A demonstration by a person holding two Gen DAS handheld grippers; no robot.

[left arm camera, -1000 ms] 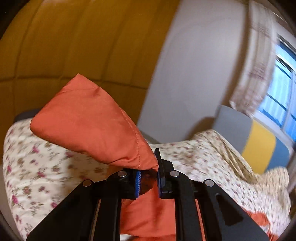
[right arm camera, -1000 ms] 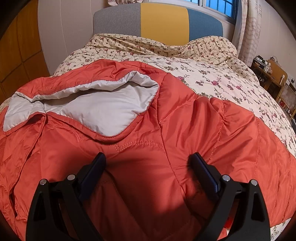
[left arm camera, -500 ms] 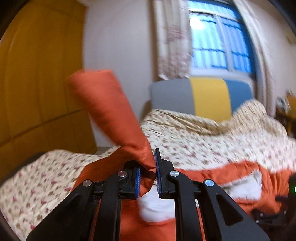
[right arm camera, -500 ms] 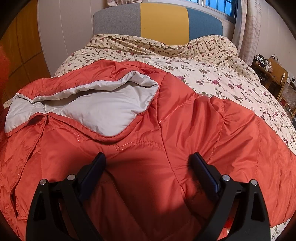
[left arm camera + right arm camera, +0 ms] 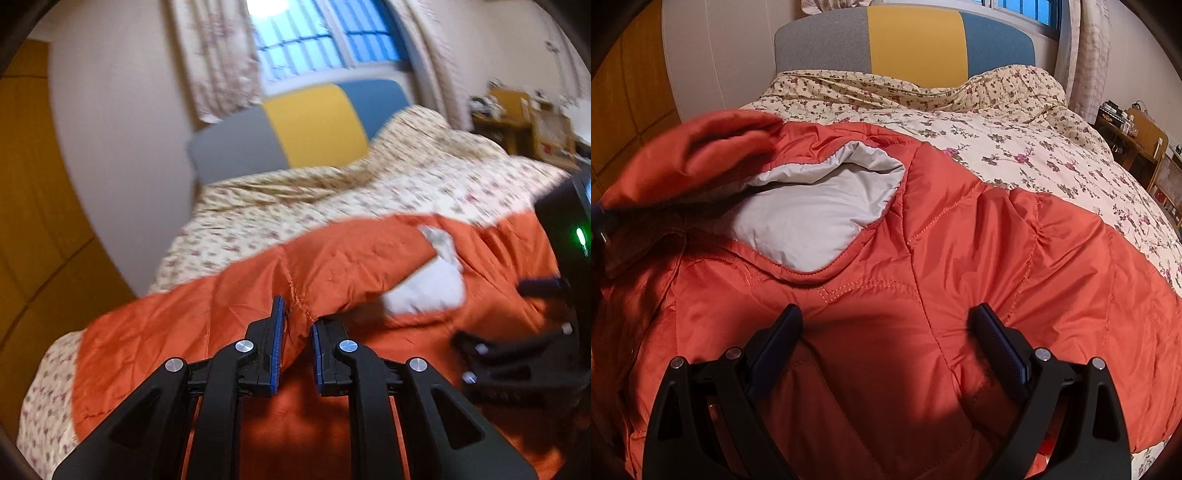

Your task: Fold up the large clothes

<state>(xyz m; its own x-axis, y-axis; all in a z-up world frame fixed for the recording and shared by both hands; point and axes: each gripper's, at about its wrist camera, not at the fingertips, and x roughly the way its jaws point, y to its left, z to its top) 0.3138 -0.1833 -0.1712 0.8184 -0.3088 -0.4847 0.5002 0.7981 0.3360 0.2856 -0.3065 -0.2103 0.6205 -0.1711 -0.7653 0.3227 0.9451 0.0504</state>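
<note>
An orange padded jacket with a grey lining lies spread on the flowered bed. My left gripper is shut on a fold of the jacket's sleeve, which stretches across over the jacket body. The sleeve also shows in the right wrist view, draped over the left part of the lining. My right gripper is open wide, its fingers pressed down on the jacket's back. It shows in the left wrist view at the right edge.
The flowered bedspread covers the bed. A grey, yellow and blue headboard stands at the far end under a window. Wooden wardrobe panels are on the left; a wooden desk is on the right.
My left gripper has swung the sleeve from high up on the left down and across onto the jacket. The right gripper has stayed still, pressing the jacket.
</note>
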